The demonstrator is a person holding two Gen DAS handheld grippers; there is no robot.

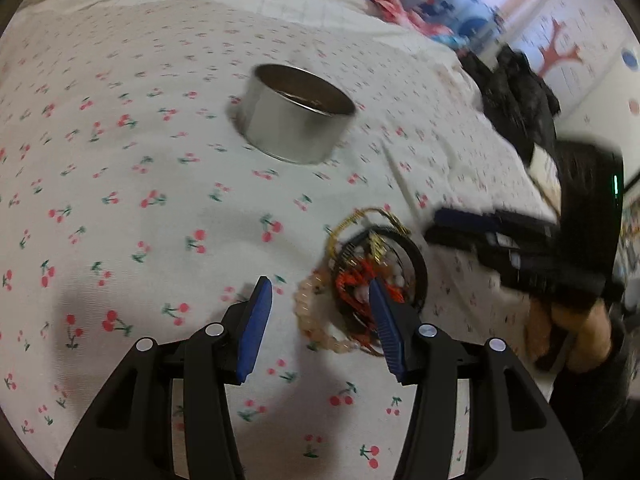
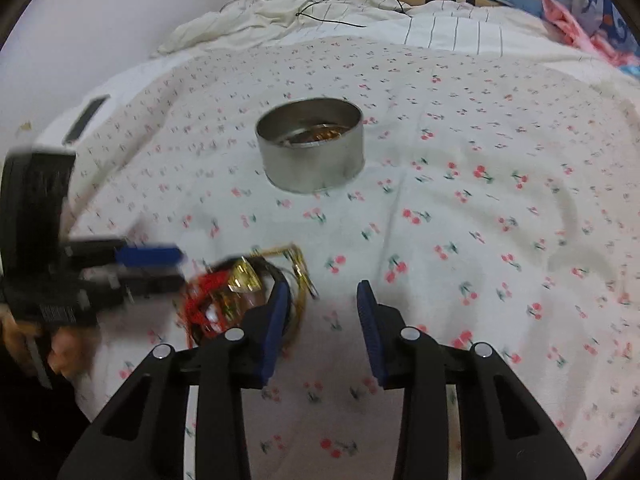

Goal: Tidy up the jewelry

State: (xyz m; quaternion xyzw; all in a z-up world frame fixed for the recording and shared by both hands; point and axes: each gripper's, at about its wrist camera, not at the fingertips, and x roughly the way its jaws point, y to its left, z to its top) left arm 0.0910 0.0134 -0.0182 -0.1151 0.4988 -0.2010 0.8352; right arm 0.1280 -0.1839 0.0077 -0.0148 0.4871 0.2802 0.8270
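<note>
A round silver metal tin (image 2: 311, 151) is set on the cherry-print sheet (image 2: 480, 240); nearer, a tangled jewelry pile (image 1: 368, 280) is flanked by the left gripper (image 1: 320, 308) and right gripper (image 2: 323, 304), both released.

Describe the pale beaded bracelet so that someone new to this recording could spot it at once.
Start at the round silver metal tin standing on the white cherry-print bedsheet, then look nearer the cameras to the tangled pile of jewellery. The pale peach beaded bracelet loops out of that pile's left edge in the left wrist view. Unlike the gold chain, red cord and black bangle beside it, it is a string of round, translucent beads.
</note>
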